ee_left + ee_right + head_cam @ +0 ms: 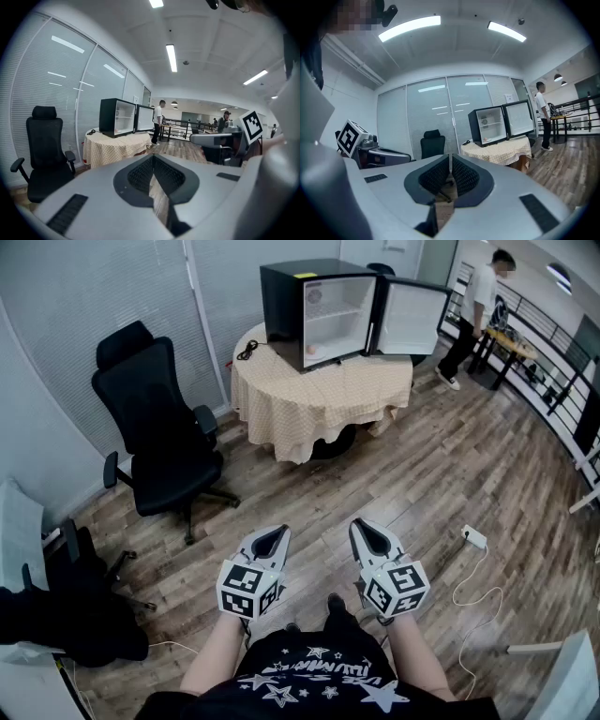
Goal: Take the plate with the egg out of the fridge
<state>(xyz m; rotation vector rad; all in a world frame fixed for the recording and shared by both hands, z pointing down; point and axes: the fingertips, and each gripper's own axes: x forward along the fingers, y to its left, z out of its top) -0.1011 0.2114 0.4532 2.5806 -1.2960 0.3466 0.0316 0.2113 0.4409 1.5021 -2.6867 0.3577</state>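
A black mini fridge (pixel 319 310) stands with its door open on a round table (pixel 328 395) covered by a checked cloth, far ahead of me. On the fridge's bottom shelf lies a small plate (pixel 317 356) with the egg on it. The right gripper view also shows this plate (pixel 487 139), which is too small for detail. My left gripper (pixel 277 532) and right gripper (pixel 361 526) are side by side close to my body, over the wooden floor. Both are shut and hold nothing. Each gripper view shows its own jaws meeting at the tip, left gripper (pixel 153 157) and right gripper (pixel 450 157).
A black office chair (pixel 155 427) stands left of the table, and another dark chair (pixel 84 568) is at my near left. A person (pixel 478 306) stands by a desk beyond the fridge. A white power strip (pixel 474 537) and cable lie on the floor at right.
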